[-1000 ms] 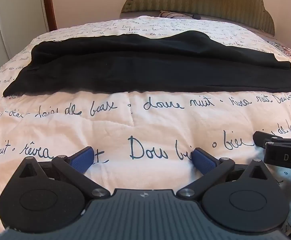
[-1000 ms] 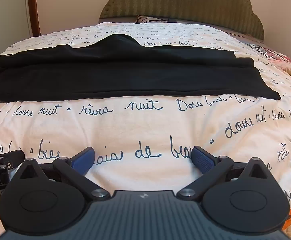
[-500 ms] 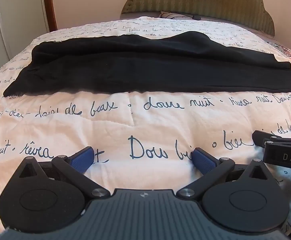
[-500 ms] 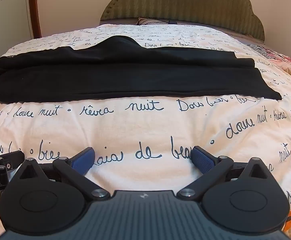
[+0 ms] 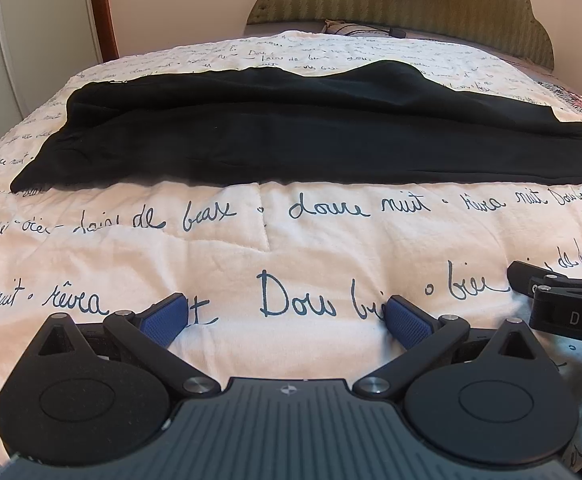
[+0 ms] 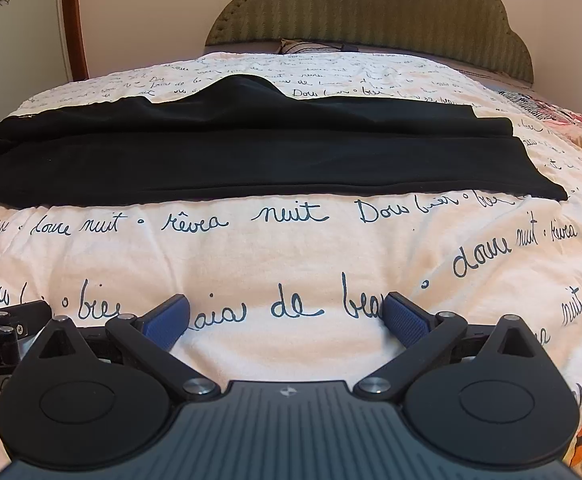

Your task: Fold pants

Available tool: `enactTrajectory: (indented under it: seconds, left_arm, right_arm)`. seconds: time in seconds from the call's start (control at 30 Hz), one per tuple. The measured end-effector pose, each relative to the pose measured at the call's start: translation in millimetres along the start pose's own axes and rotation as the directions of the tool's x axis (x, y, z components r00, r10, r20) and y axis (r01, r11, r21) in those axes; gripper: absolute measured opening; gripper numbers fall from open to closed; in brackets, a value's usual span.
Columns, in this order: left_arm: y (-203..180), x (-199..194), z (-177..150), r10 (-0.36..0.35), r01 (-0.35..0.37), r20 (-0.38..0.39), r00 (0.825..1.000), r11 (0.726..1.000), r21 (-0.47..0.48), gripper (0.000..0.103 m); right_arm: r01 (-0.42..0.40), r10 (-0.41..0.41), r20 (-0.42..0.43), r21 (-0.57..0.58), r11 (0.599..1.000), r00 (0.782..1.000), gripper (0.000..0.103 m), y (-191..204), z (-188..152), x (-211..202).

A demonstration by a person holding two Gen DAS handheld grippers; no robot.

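— So where are the pants (image 5: 307, 140)?
— Laid flat across the middle of the bedspread (image 5: 275, 248), folded lengthwise into a long black strip, well ahead of both grippers.
— And the grippers?
— Left gripper (image 5: 287, 316) has its blue pads wide apart, holding nothing, low over the spread. Right gripper (image 6: 287, 314) is the same, just beside it.
— Touching the cloth?
— Hard to tell; the fisheye bends everything.
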State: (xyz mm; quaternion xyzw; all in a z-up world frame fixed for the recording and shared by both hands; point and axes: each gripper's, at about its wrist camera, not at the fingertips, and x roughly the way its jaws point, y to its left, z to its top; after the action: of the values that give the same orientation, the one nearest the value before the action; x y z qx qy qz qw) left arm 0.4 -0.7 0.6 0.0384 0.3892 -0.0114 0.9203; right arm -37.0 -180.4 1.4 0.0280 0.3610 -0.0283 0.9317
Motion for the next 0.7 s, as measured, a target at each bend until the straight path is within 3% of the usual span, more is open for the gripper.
enactTrajectory:
  seconds: [0.7]
  left_arm:
    - [0.9, -1.9, -5.4, -0.012, 0.012, 0.022, 1.000, 1.000, 0.000, 0.103]
  right_arm:
    - [0.012, -0.012, 0.013, -0.005, 1.000, 1.000, 0.103, 2.2, -2.2, 0.0]
